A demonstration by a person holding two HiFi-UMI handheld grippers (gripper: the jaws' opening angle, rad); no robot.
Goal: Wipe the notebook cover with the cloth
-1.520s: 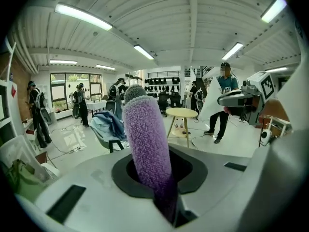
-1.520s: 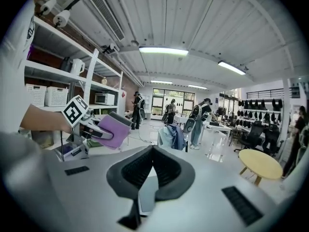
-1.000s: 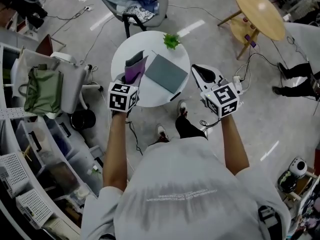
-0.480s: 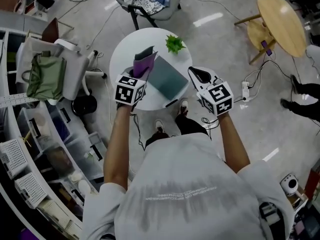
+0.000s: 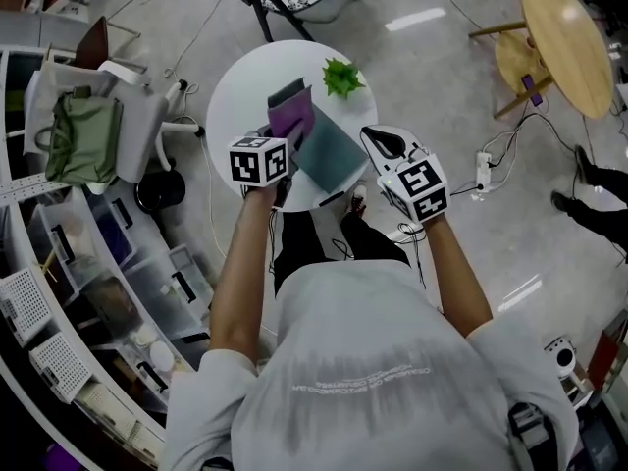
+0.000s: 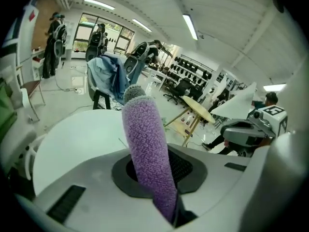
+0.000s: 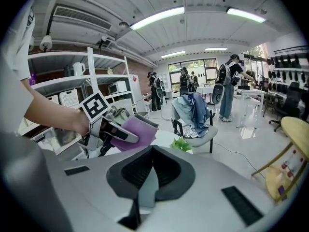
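Cloth (image 5: 291,118) nearer notebook (image 5: 332,157), clamped (left gripper (image 5: 279,143))

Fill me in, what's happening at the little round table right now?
A person stands over the small round white table with a gripper in each hand. The left gripper is shut on a fuzzy purple cloth, holding it over a far corner of the slate-grey notebook; whether the two touch can't be told. The right gripper is shut on the notebook's right edge, apparently steadying it. The wipe looks about to begin.
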